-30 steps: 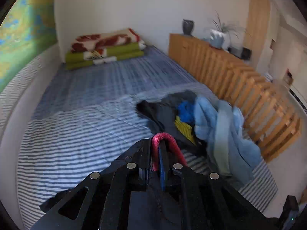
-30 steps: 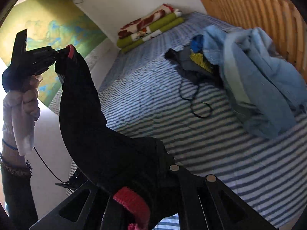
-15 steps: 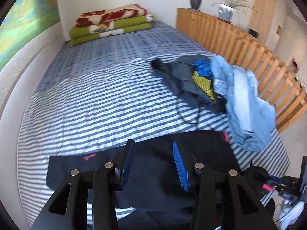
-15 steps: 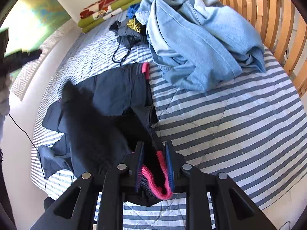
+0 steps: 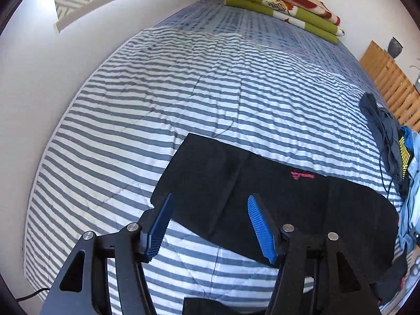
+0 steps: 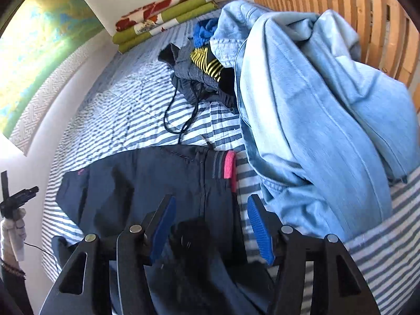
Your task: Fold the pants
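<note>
Dark navy pants (image 5: 275, 191) with a pink waistband lie flat across the near end of the striped bed (image 5: 183, 92). My left gripper (image 5: 210, 225) hovers open over the leg end, its blue pads apart with nothing between them. In the right wrist view the same pants (image 6: 147, 183) stretch leftward, and the pink waistband (image 6: 229, 168) sits just ahead of my right gripper (image 6: 210, 225), which is open above the waist end. The left gripper (image 6: 18, 199) shows far left, held by a hand.
A heap of light blue denim (image 6: 315, 110) lies right beside the waistband. Behind it are a grey garment with black cords (image 6: 189, 78) and a yellow-striped item (image 6: 207, 63). Folded green blankets (image 5: 283, 8) sit at the bed's far end. Wooden slats (image 6: 341, 13) border the right side.
Both grippers have let go of the pants, which dropped from hanging in the air to lying flat on the bed. The right gripper opened last; the left swung toward the leg end.
</note>
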A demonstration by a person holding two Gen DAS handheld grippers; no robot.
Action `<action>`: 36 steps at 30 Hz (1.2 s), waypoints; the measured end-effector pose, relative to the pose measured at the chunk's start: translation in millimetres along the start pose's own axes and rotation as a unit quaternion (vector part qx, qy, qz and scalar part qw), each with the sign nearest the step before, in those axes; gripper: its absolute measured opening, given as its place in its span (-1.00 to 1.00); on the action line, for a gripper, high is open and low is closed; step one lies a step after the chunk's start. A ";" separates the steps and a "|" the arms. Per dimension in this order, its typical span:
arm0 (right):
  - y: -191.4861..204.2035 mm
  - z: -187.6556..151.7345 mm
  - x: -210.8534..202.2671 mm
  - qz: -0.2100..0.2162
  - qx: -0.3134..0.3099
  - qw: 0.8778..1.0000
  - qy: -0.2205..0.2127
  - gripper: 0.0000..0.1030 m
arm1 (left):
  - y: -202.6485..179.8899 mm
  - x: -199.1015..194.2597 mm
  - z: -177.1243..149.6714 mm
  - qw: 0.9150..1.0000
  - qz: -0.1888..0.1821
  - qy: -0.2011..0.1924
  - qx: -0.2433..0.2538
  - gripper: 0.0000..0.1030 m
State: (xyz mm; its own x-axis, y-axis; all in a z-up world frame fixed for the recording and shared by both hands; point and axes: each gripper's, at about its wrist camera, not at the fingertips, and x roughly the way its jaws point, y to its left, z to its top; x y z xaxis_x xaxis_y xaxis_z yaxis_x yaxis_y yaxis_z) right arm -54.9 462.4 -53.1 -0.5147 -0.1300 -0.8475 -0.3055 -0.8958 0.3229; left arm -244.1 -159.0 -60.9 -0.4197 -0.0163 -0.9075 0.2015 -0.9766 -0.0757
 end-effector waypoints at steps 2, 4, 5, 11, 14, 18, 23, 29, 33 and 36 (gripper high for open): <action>1.0 13.7 29.9 -0.007 0.008 1.000 0.024 0.02 | 7.7 28.3 5.4 1.000 0.005 0.010 -0.004 0.42; -0.8 24.1 56.4 -0.014 0.015 0.999 0.042 0.02 | 11.5 53.5 8.0 1.000 0.010 0.023 -0.007 0.42; -1.5 28.1 65.5 -0.020 0.017 0.999 0.047 0.02 | 8.1 69.3 8.9 1.000 0.009 0.028 -0.010 0.42; -3.4 38.4 105.9 -0.044 0.008 0.996 0.076 0.07 | 9.3 116.1 18.7 0.999 0.005 0.042 -0.026 0.42; 1.2 37.5 114.0 -0.038 -0.001 0.996 0.076 0.17 | 7.6 124.6 22.1 0.998 -0.002 0.037 -0.041 0.41; 13.5 34.2 112.9 -0.049 -0.023 0.997 0.063 0.08 | -0.4 124.0 16.1 0.999 0.022 0.010 -0.031 -0.54; 24.8 30.1 84.9 -0.065 -0.047 0.996 0.029 -0.85 | 6.6 96.4 1.6 0.999 -0.003 -0.005 -0.034 -0.99; 39.1 30.9 35.8 -0.037 -0.070 0.997 -0.016 -0.86 | 33.0 36.0 -12.8 0.997 -0.047 -0.041 -0.053 -0.99; 50.9 30.4 -2.7 -0.015 -0.065 0.996 -0.056 -0.87 | 37.3 -41.3 -27.7 0.992 -0.045 -0.108 -0.037 -0.99; 71.9 30.4 -43.1 0.000 -0.092 0.991 -0.101 -0.87 | 43.1 -98.2 -33.7 0.988 -0.040 -0.146 -0.036 -0.99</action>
State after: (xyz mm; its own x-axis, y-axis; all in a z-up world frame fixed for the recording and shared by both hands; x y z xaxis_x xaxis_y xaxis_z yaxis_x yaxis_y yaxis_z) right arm -79.0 416.5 19.5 -0.6698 -0.0598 -0.7401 -0.1635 -0.9604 0.2255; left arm -164.3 -192.3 11.0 -0.6724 -0.0102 -0.7401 0.2142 -0.9598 -0.1814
